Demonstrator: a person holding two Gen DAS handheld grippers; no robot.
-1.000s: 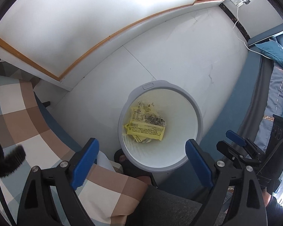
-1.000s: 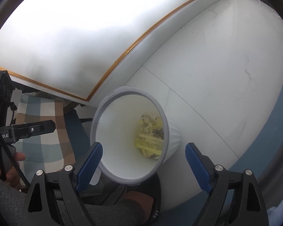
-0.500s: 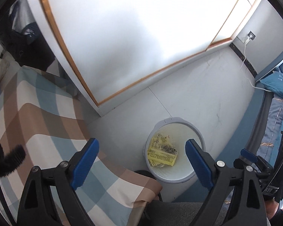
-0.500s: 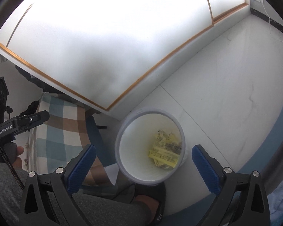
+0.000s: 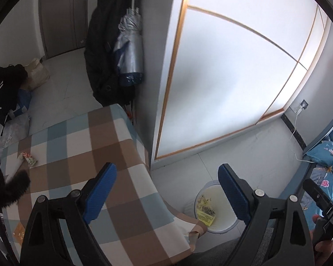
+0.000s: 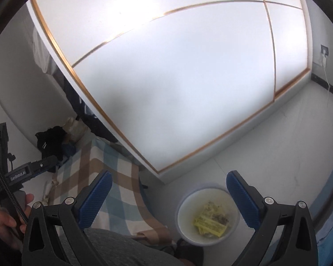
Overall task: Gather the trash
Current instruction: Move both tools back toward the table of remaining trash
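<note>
A white bin [image 5: 219, 227] stands on the floor beside the table, with a yellow wrapper [image 5: 205, 214] lying inside; both show in the right wrist view, the bin [image 6: 184, 226] and wrapper [image 6: 211, 223]. A small red-and-white wrapper [image 5: 28, 158] lies on the checked tablecloth [image 5: 77, 155] at the far left, and an orange scrap [image 5: 18, 230] lies near the front left edge. My left gripper [image 5: 166, 195] is open and empty, high above the table's right edge. My right gripper [image 6: 168, 197] is open and empty, high above the floor left of the bin.
A white sliding door with wooden trim [image 5: 233, 77] stands behind the bin. Coats and an umbrella [image 5: 126, 51] hang beyond the table. Black bags [image 5: 6, 88] lie on the floor at far left. A bed with blue bedding [image 5: 328, 166] is at right.
Both grippers have risen and pulled back from over the bin, which now looks small and low. The left view has swung left onto the table and its wrappers.
</note>
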